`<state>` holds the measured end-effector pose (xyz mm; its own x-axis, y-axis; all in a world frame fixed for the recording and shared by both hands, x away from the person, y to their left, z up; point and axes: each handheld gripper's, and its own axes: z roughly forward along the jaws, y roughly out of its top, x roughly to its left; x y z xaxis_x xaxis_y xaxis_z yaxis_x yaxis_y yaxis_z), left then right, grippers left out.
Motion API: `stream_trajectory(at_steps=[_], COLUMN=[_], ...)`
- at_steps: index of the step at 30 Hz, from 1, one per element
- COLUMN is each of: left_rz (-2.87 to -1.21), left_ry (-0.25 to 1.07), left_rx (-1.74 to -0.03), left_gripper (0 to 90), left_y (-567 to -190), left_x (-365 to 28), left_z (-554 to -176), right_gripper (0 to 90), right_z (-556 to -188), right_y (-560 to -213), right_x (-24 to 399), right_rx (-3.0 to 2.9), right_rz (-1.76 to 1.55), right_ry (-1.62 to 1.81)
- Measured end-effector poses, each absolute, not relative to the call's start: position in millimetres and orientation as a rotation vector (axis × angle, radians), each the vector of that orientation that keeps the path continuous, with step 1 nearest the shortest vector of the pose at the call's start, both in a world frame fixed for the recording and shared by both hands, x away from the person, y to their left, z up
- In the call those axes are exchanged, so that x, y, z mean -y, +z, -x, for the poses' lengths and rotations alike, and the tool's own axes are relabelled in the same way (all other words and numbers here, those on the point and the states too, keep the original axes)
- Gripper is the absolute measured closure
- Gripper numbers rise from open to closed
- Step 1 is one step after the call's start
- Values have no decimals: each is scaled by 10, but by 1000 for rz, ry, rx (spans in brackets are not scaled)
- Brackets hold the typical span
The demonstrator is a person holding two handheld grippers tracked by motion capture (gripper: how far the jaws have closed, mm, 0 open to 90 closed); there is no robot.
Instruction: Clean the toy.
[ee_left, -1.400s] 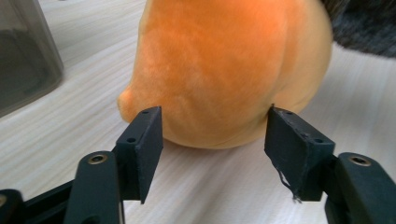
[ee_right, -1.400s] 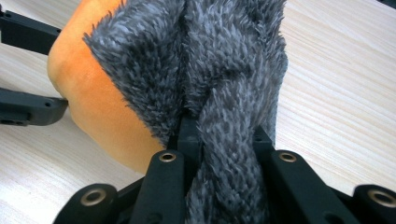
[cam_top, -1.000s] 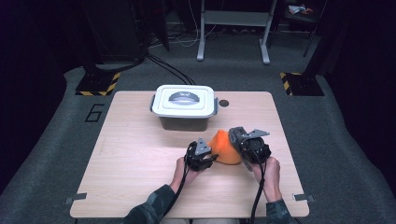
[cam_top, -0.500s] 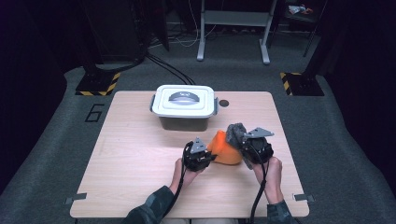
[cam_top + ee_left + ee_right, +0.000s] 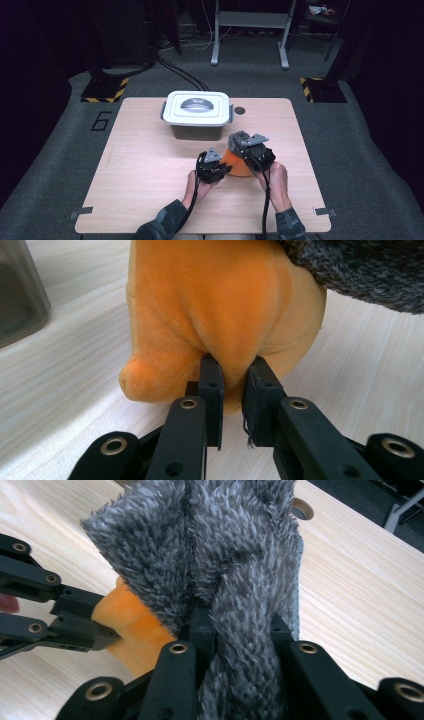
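Orange plush toy (image 5: 220,315), resting toward the desk's (image 5: 150,170) near right corner, is risking tearing as the left gripper (image 5: 232,385) is pinching its fold while the right gripper (image 5: 240,630) is clamping its grey fleece (image 5: 225,555), pulling apart.

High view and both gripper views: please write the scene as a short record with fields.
surface: wooden table
held thing: orange plush with a grey fuzzy part
left gripper: shut on a fold of the orange plush
right gripper: shut on the grey fuzzy part
container: grey box, white lid on, behind the plush
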<state>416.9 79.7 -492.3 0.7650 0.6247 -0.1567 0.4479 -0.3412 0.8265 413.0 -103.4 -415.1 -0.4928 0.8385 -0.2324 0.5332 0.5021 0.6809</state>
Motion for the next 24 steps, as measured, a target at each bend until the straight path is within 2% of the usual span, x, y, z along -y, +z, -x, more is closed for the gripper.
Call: stream_trajectory(at_steps=[12, 24], left_rz=[-1975, -1967], left_ry=[227, 217], left_rx=[-813, -836], left_gripper=[798, 798], left_y=[-4929, -4947], left_x=[-785, -808], left_z=[-4192, -4210], right_gripper=[742, 744], right_z=[-4135, -4201], right_y=[-4207, -4518], right_x=[1294, 1704], right_rx=[-2165, -2135], right_rz=[-1219, -1411], right_ry=[752, 722])
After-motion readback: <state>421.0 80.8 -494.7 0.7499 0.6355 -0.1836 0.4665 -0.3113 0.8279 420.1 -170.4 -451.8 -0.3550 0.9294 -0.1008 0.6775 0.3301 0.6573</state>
